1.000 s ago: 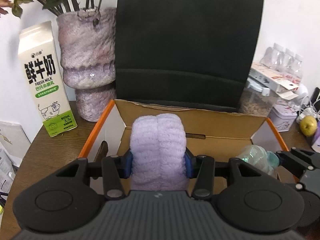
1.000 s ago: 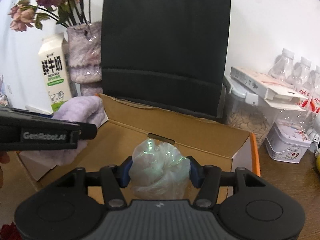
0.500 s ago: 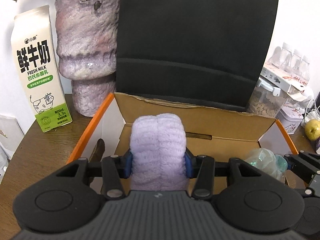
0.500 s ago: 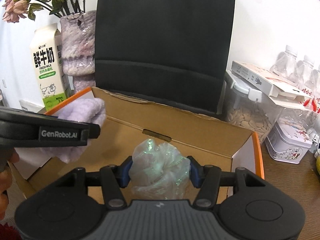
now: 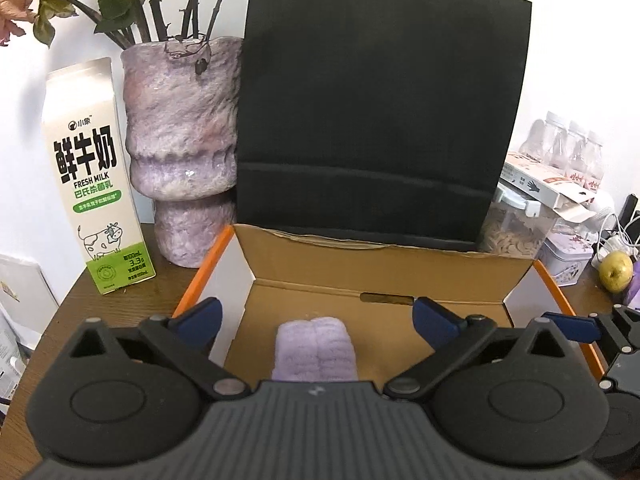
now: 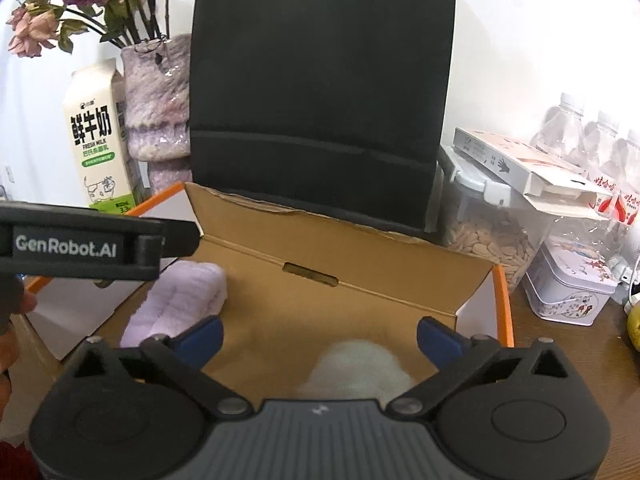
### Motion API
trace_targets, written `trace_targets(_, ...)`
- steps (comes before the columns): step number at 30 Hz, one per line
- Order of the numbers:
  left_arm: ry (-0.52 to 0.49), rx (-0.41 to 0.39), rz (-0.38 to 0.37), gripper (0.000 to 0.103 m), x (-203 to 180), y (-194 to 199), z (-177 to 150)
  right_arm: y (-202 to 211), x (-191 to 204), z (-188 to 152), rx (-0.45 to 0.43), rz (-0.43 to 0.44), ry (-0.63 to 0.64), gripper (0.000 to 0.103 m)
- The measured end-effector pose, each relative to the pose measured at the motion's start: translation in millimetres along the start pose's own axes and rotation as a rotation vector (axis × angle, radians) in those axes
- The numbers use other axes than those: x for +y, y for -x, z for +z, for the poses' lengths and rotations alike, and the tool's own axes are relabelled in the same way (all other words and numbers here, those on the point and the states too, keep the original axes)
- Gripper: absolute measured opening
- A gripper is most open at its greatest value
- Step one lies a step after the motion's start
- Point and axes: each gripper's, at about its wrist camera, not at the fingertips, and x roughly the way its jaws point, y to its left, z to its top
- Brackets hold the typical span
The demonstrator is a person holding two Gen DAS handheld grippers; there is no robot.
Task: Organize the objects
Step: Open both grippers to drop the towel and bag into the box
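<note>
An open cardboard box (image 5: 384, 276) with orange edges stands on the wooden table. A rolled purple towel (image 5: 315, 350) lies on the box floor at its left; it also shows in the right wrist view (image 6: 180, 304). My left gripper (image 5: 316, 318) is open above the towel, not touching it. A pale crumpled plastic bag (image 6: 356, 372) lies on the box floor at the right. My right gripper (image 6: 320, 334) is open above the bag. The left gripper's side shows in the right wrist view (image 6: 96, 246).
A black paper bag (image 5: 380, 112) stands behind the box. A milk carton (image 5: 94, 176) and a purple vase (image 5: 180, 148) with flowers stand at the back left. A seed container (image 6: 488, 236), a tin (image 6: 568, 284), bottles (image 6: 600, 148) and a green fruit (image 5: 615, 270) are at the right.
Both grippers have opened and lifted. The purple towel and the plastic bag were let go and now lie on the box floor.
</note>
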Motion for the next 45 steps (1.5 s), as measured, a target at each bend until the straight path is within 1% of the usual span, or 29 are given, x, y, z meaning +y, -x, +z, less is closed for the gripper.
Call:
trace_targets(6, 0.010, 0.007, 0.017, 0.103, 1, -1, 0, 1, 1, -2, -0.003, 0.001, 0.004, 0.103)
trace_targets(10, 0.013, -0.002, 0.009, 0.103, 3, 4, 1, 4, 1, -2, -0.015, 0.000, 0.003, 0.103)
trace_targets(17, 0.009, -0.072, -0.043, 0.103, 3, 38, 10, 23, 3, 1, -0.055, 0.002, 0.012, 0.103)
trace_targets(22, 0.013, -0.119, -0.078, 0.103, 1, 66, 11, 50, 4, 2, -0.100, 0.008, 0.012, 0.103)
trace_targets(25, 0.008, -0.129, -0.092, 0.103, -1, 79, 8, 66, 1, 1, -0.118, 0.010, 0.011, 0.103)
trace_targets(35, 0.007, -0.129, -0.096, 0.103, 2, 117, 0, 111, 5, -9, -0.146, 0.007, 0.024, 0.103)
trace_targets(45, 0.018, -0.092, -0.084, 0.103, 9, 149, -21, 151, 11, -29, -0.152, 0.025, 0.007, 0.103)
